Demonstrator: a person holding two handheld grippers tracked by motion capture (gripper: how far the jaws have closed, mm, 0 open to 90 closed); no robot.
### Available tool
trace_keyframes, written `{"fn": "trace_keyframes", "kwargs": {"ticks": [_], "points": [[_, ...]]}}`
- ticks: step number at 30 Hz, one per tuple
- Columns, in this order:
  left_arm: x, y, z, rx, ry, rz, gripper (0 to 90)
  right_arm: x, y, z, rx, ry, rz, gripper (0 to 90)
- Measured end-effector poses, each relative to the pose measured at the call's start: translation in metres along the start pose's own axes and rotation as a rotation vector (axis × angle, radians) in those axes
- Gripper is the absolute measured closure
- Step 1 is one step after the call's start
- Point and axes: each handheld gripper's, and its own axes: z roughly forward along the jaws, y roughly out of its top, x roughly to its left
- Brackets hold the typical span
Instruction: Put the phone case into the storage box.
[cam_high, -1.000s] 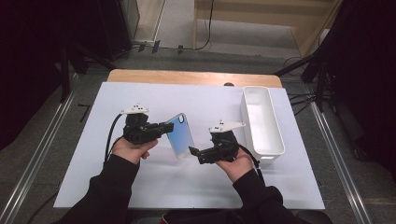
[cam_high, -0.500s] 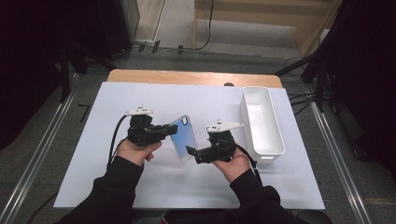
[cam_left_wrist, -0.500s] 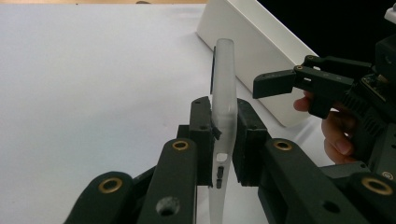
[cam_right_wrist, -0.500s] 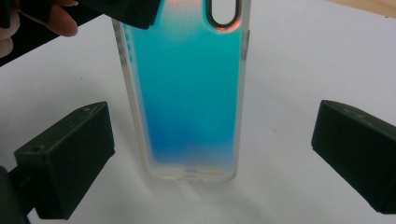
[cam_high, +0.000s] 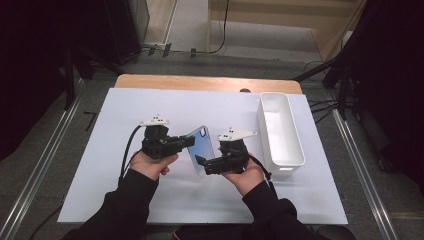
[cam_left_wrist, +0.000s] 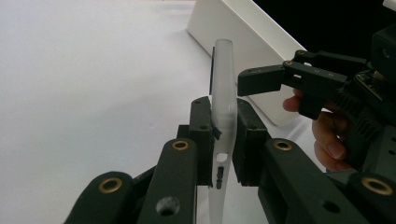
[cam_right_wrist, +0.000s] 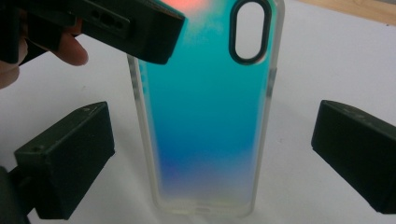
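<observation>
A translucent phone case (cam_high: 202, 146) with a teal-to-blue back is held up above the white sheet, between the two hands. My left gripper (cam_high: 189, 142) is shut on its edge; in the left gripper view the pads (cam_left_wrist: 246, 135) press both faces of the edge-on case (cam_left_wrist: 223, 84). My right gripper (cam_high: 201, 163) is open just in front of the case. In the right gripper view its jaws stand wide apart on either side of the case (cam_right_wrist: 210, 107) without touching it. The left gripper's jaw (cam_right_wrist: 126, 23) covers the case's upper left corner there.
A long white tray (cam_high: 280, 131) stands empty at the right of the sheet, close to the right hand. A white sheet (cam_high: 150, 200) covers the wooden table (cam_high: 200, 82). Metal rails and dark floor run along both sides.
</observation>
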Motion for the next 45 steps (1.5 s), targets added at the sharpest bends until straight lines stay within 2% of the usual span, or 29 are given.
{"fn": "trace_keyframes", "kwargs": {"ticks": [13, 34, 35, 36, 39, 41, 45], "points": [[-0.007, -0.002, 0.004, 0.007, -0.022, -0.001, 79.5, 0.005, 0.002, 0.005, -0.006, -0.003, 0.020, 0.0], [-0.013, -0.004, 0.007, 0.008, -0.040, -0.015, 79.4, 0.004, 0.003, 0.016, -0.013, -0.031, 0.034, 0.0], [-0.012, -0.004, 0.007, 0.009, -0.040, -0.012, 79.4, 0.004, 0.002, 0.016, -0.011, -0.033, 0.033, 1.0], [-0.012, -0.004, 0.007, 0.008, -0.038, -0.014, 79.4, 0.004, 0.002, 0.016, -0.015, -0.032, 0.030, 6.0], [-0.012, -0.004, 0.007, 0.010, -0.036, -0.011, 79.4, 0.004, 0.002, 0.016, -0.019, -0.031, 0.029, 6.9], [-0.012, -0.004, 0.008, 0.009, -0.033, -0.008, 79.3, 0.004, 0.002, 0.016, -0.016, -0.012, 0.032, 13.6], [-0.012, -0.005, 0.008, 0.005, -0.038, -0.014, 79.2, 0.004, 0.002, 0.016, -0.017, -0.009, 0.032, 14.4]]}}
